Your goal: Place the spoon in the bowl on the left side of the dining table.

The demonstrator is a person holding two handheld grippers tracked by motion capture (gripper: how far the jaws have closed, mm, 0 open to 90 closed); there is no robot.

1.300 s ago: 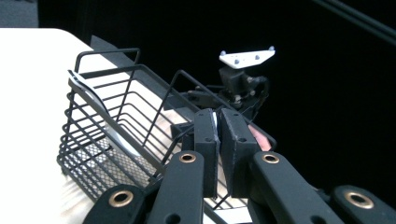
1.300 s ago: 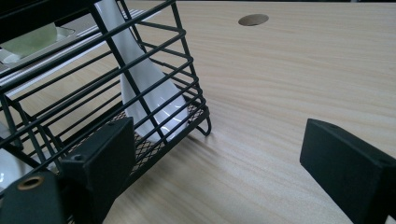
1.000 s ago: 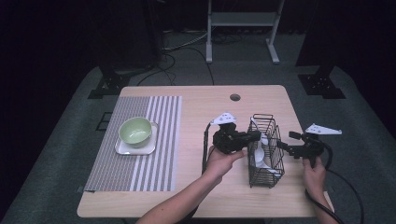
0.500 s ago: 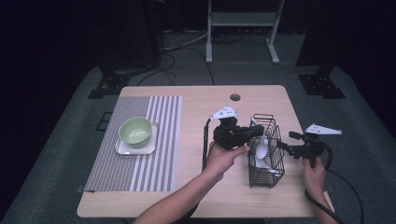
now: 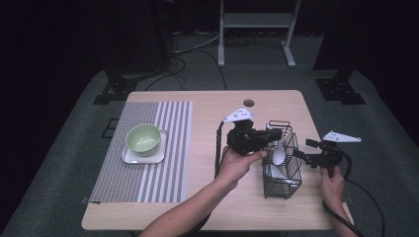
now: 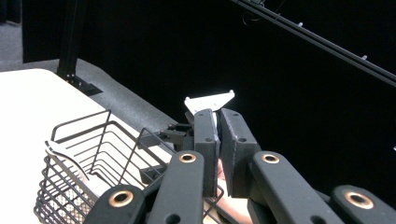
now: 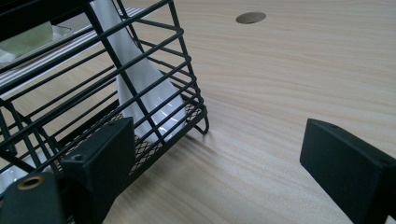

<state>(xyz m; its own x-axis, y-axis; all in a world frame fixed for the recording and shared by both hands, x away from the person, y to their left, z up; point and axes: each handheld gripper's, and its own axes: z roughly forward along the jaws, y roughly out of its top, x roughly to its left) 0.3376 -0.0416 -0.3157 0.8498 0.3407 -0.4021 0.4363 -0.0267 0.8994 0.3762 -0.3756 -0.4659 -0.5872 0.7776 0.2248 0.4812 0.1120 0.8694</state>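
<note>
A black wire basket (image 5: 281,168) stands on the right half of the table with white spoons (image 5: 279,154) leaning inside. My left gripper (image 5: 275,132) hovers over the basket's top rim, its jaws pressed together with nothing visible between them (image 6: 218,140). In the left gripper view the basket (image 6: 74,177) lies below and to the left. My right gripper (image 5: 301,150) sits just right of the basket, low over the table, jaws wide apart (image 7: 224,158). In the right gripper view one jaw is beside the basket's corner (image 7: 140,70), and a white spoon (image 7: 144,93) shows through the wires.
A green bowl (image 5: 143,138) on a white square plate (image 5: 129,158) rests on a striped placemat (image 5: 148,173) at the left. A cable hole (image 5: 248,102) sits near the table's far edge. Bare wood (image 7: 289,84) lies right of the basket.
My left gripper has edged slightly up and away from the person above the basket. The right gripper and the basket have stayed put.
</note>
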